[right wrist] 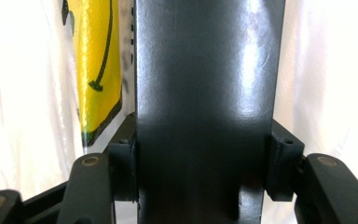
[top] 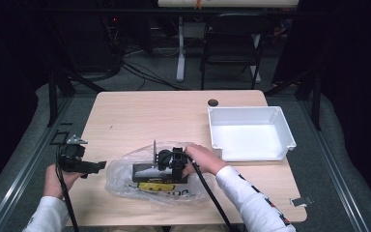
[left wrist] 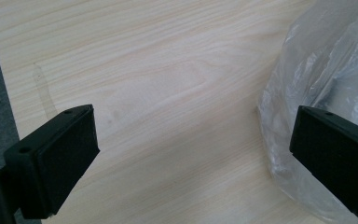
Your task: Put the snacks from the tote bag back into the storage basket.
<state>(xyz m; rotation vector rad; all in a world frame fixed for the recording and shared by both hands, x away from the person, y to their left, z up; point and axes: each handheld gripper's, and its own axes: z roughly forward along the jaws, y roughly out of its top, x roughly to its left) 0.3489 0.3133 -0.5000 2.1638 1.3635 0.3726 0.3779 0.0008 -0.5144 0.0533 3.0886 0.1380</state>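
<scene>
At the left of the table [top: 125,116], the left tongs [top: 96,166] are hovering with their jaws spread wide and nothing between them, pointing rightward at the near-left edge of the clear plastic bag [top: 125,176]. In the left gripper view the bag [left wrist: 326,70] is lying just past the right-hand jaw, which looks to be almost touching its crinkled edge, while bare wood is showing between the jaws.

Moving right, the bag is lying flat near the front of the table, and a dark metal bracket [top: 147,170] is sitting at it, its long axis running left to right, with a thin upright blade rising from its left part. A yellow card [top: 157,185] and some small dark fittings [top: 176,194] are lying just nearer the person.

The right tongs [top: 174,169] are coming down onto the bracket's right end, so the right hand is plainly the one working on it. The right gripper view is giving what the high view cannot: the tongs [right wrist: 200,172] are clamped on the flat dark bracket [right wrist: 205,93], one pad pressing each long edge, the bar running straight ahead, white plastic on both sides and the yellow card [right wrist: 98,65] at the left.

Farthest right, a white bin [top: 280,125] is standing empty, well apart from the bag. Any lift would probably need the left tongs pinning the bag.
</scene>
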